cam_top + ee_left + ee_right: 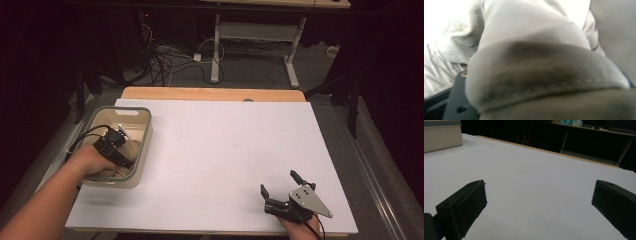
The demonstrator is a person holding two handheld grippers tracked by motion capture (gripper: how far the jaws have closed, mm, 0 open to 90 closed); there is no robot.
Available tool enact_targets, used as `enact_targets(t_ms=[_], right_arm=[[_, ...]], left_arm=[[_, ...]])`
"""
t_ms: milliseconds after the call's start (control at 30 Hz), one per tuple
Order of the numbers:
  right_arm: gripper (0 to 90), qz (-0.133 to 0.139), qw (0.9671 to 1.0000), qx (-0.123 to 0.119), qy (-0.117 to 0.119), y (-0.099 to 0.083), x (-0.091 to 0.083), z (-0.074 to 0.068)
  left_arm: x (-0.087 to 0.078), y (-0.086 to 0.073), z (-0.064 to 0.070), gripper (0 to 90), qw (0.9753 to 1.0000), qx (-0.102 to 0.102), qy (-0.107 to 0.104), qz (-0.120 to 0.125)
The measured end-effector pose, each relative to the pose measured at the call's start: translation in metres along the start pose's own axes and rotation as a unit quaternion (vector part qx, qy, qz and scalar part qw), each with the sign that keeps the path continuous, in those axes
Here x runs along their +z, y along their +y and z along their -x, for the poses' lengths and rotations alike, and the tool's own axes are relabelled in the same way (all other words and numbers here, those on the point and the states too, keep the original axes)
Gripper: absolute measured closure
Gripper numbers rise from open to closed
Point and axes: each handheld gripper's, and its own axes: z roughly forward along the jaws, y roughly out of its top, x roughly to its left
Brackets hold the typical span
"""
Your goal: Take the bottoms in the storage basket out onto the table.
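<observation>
Left hand-held gripper down in the bin, taking hold of beige cloth

The left hand-held gripper (116, 138) reaches into the grey-rimmed bin (145, 140) at the left edge of the tabletop (215, 150), where a beige garment (131, 150) lies bunched inside. In the left gripper view a thick stitched hem of the garment (544, 82) lies across the jaws and hides them, so I cannot tell whether they have closed on it. The right hand-held gripper (287, 192) rests at the near right of the tabletop, its jaws spread wide with nothing between them. To do this step well, I judge the left jaws should bite the hem fully, not a loose fold, then lift straight up so the cloth clears the bin's wall without dragging the bin. The free right hand-held gripper could steady the rim if it shifts.
</observation>
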Motion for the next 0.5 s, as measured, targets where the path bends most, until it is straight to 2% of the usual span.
enact_targets(t_ms=[200, 333, 500], right_arm=[[0.7, -0.002, 1.0000, -0.002, 0.001, -0.0005, 0.0009, -0.0015], [0.7, -0.002, 1.0000, -0.002, 0.003, -0.0001, 0.0008, -0.0023], [0.8, 0.001, 1.0000, 0.004, 0.002, 0.0011, -0.0007, -0.0017]], left_arm=[[0.0032, 0.0006, 0.0061, 44.5, 0.9993, 0.019, 0.031, -0.008], [0.0029, 0.0000, 0.0070, 47.0, 0.9989, 0.027, 0.037, -0.008], [-0.0002, -0.0025, 0.0037, 47.1, 0.9990, 0.035, 0.030, 0.001]])
